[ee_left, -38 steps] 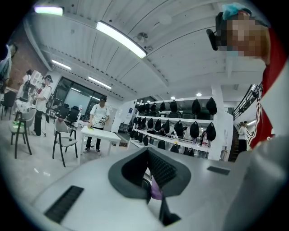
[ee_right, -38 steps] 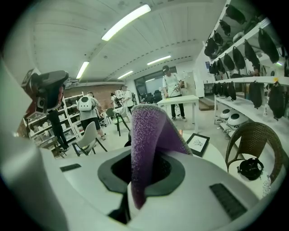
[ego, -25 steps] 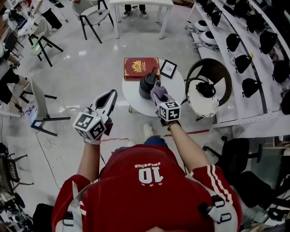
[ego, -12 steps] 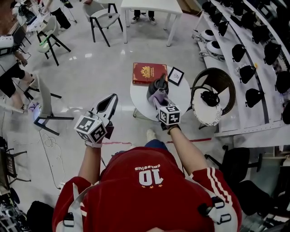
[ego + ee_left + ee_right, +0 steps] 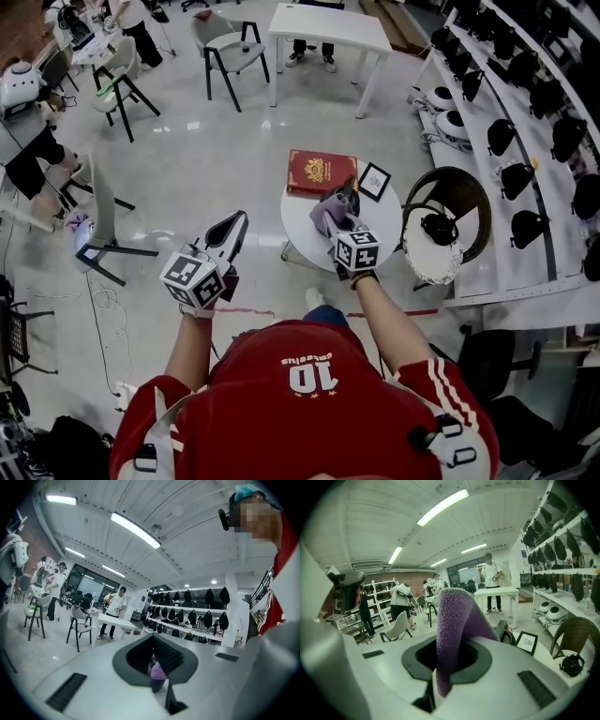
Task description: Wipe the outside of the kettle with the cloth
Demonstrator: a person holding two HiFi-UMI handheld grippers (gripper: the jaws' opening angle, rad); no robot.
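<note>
On the small round white table (image 5: 305,230) stands a dark kettle (image 5: 351,197), mostly covered by the purple cloth (image 5: 328,212). My right gripper (image 5: 337,223) is shut on that cloth and presses it against the kettle's near left side. In the right gripper view the cloth (image 5: 453,616) rises out of the shut jaws of the right gripper (image 5: 450,646), and the kettle's dark top (image 5: 506,633) shows just behind it. My left gripper (image 5: 228,231) hangs over the floor left of the table, shut and holding nothing. Through the left gripper (image 5: 154,641) I glimpse the cloth (image 5: 158,671).
A red book (image 5: 321,172) and a small framed picture (image 5: 374,181) lie at the table's far side. A wicker chair (image 5: 448,197) with a headset stands to the right, beside shelves of dark helmets (image 5: 525,122). A white chair (image 5: 101,211) stands at left.
The right gripper has dragged the cloth from the kettle's right side across to its near left, so the cloth now hides most of the kettle. The left gripper has barely moved.
</note>
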